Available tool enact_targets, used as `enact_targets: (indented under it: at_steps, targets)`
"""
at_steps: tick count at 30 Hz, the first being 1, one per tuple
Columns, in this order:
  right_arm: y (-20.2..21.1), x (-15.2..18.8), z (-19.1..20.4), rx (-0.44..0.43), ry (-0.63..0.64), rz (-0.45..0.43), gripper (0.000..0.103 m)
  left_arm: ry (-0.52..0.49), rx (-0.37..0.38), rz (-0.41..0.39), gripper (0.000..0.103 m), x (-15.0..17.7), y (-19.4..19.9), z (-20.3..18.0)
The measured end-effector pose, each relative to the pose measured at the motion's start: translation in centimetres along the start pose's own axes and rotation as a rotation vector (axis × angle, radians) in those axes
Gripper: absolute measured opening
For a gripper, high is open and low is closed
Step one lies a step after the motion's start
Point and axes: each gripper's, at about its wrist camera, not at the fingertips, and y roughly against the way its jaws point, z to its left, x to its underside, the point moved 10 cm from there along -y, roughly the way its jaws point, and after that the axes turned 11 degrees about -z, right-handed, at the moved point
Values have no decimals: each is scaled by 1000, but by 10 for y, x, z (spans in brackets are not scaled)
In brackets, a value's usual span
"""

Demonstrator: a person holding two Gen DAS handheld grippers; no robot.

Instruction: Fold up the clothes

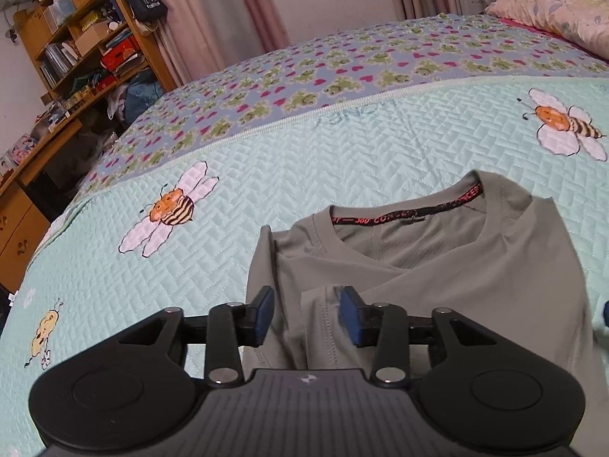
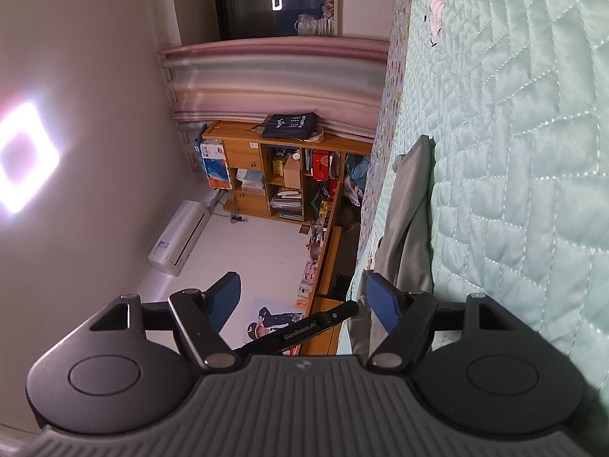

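While the left gripper (image 1: 306, 314) points down over the near edge of the grey T-shirt (image 1: 437, 262), its blue pads (image 1: 262, 314) stand partly apart, with shirt fabric visible in the gap; neither pad presses on the cloth, so nothing is gripped. The right gripper (image 2: 304, 304) is wide apart and holds nothing; its view is rolled sideways, and one pad (image 2: 384, 304) sits just beside a fold of the same shirt (image 2: 409, 205). The T-shirt lies on the mint quilted bedspread (image 1: 285, 160), sleeves folded inward, collar toward the far side, with a red-lettered neck tape showing. Bee-and-flower prints (image 1: 173, 209) mark the bedspread to the left and far right of the shirt. Beyond it lies a frog-and-heart patterned sheet (image 1: 304, 87). A wooden bookshelf (image 1: 87, 26) stands far left, pink curtains (image 1: 213, 11) behind the bed.
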Motion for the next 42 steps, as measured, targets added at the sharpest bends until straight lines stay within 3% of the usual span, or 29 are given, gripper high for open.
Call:
enact_targets:
  at_steps: [11,16,19,24,26,29,33,37,42]
  targets:
    - [4,0,-1,-3,-16,-3,74,-21,34,-9,45,-3,16,-22]
    - [5,-1,-2,-5,-28,-5,74,72,59,-63,45,-17,30,-16]
    - [6,-2,-3,-5,-34,-5,74,154,126,-70,47,-23,39,-14]
    - [7,-2,-3,-6,-38,-6,74,144,182,0,52,-9,32,-29]
    - [7,-1,-3,-6,-40,-7,74,135,177,26,63,-1,25,-32]
    - [7,-1,-1,-8,-46,-8,74,136,174,92,70,13,7,-35]
    - [14,-13,3,-5,-44,-61,76,134,68,186,68,33,-15,-27]
    - [30,-31,11,23,50,-177,81,91,72,73,65,10,0,-34]
    - [34,-36,8,47,63,-202,81,60,200,-11,65,-33,11,-76]
